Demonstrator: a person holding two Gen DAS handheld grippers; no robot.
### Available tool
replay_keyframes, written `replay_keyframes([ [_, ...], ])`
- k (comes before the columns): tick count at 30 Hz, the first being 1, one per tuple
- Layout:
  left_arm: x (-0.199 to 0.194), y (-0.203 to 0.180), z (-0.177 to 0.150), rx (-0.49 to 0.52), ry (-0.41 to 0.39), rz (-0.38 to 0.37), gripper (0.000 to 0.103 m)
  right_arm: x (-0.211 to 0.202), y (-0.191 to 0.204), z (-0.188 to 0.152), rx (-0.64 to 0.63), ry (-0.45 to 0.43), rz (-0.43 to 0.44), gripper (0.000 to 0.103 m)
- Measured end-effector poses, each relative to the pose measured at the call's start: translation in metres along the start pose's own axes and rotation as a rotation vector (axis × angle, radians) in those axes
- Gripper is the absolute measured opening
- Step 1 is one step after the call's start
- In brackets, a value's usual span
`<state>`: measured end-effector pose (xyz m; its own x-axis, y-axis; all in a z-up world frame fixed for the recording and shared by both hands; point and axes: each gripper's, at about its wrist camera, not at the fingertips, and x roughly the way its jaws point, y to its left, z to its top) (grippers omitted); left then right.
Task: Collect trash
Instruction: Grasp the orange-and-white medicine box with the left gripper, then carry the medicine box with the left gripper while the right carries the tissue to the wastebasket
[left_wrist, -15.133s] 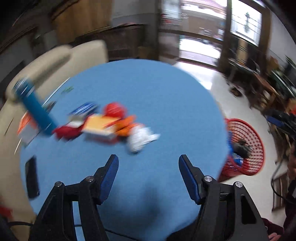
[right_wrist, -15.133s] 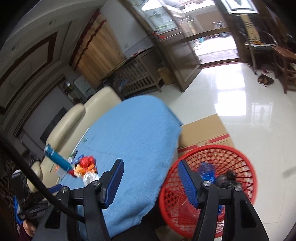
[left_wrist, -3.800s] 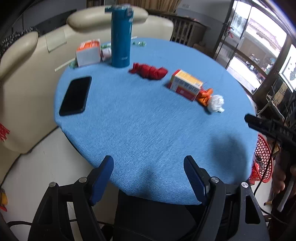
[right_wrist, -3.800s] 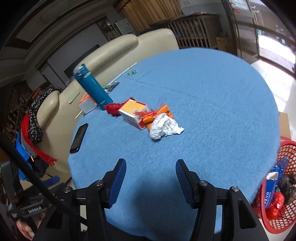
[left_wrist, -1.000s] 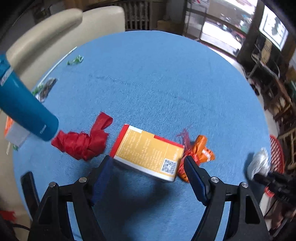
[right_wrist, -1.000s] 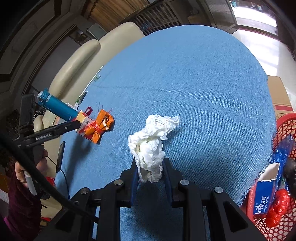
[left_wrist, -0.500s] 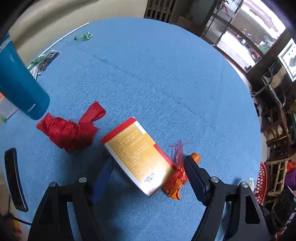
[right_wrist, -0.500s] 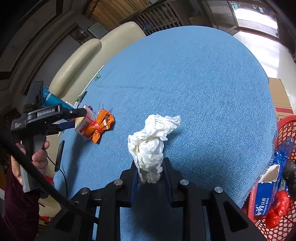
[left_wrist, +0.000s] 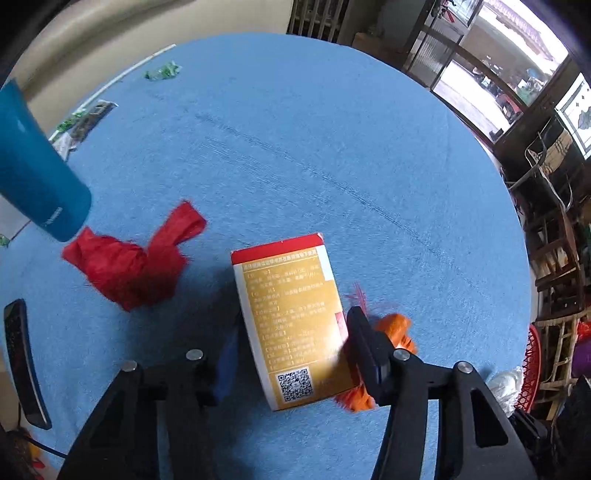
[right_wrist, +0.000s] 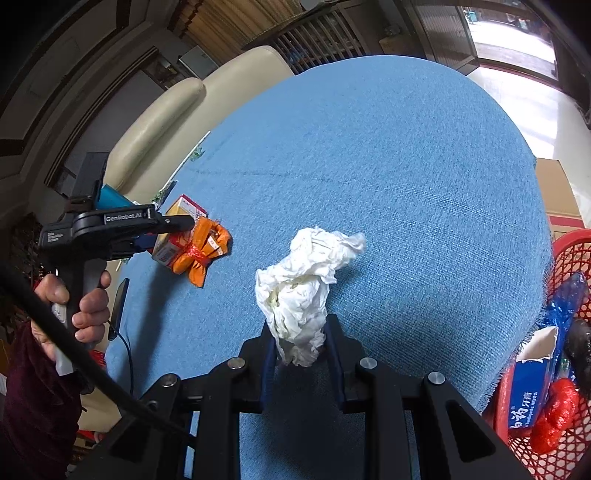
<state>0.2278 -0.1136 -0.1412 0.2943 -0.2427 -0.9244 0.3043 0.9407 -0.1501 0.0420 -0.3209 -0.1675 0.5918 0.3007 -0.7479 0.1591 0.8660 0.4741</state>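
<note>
A yellow box (left_wrist: 291, 317) with a red end lies on the round blue table (left_wrist: 332, 129), lengthwise between the fingers of my left gripper (left_wrist: 295, 343). Its jaws are closing around the box: the right pad touches the box's edge and the left pad stands a sliver off its white side. An orange wrapper (left_wrist: 397, 328) lies against the box's right side, behind the right finger. A crumpled red bag (left_wrist: 133, 269) lies to the left. My right gripper (right_wrist: 301, 350) is shut on a crumpled white tissue (right_wrist: 299, 295), held above the table's near part.
A blue bottle (left_wrist: 33, 177) stands at the left, a black phone (left_wrist: 22, 362) lies at the table's left edge, and green wrappers (left_wrist: 162, 70) lie at the far side. A red basket (right_wrist: 569, 258) with trash stands at the right. A cream sofa (right_wrist: 229, 85) curves behind.
The left gripper has rolled and dropped closer, so the box now lies lengthwise between its fingers, and the jaws have narrowed. The right gripper and the tissue have not moved.
</note>
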Motion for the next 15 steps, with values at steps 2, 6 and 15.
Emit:
replay_keyframes([
  [2,-0.006,0.005,-0.002,-0.003,-0.017,0.000,0.050,0.000,0.003,0.000,-0.005,0.002,0.000,0.026],
  [6,-0.024,0.008,-0.007,0.001,-0.060,0.002,0.050,-0.001,0.010,0.000,-0.021,-0.008,0.006,0.026],
  [15,-0.082,-0.018,-0.039,0.061,-0.182,-0.032,0.050,-0.021,0.022,0.001,-0.052,-0.077,0.030,0.026],
])
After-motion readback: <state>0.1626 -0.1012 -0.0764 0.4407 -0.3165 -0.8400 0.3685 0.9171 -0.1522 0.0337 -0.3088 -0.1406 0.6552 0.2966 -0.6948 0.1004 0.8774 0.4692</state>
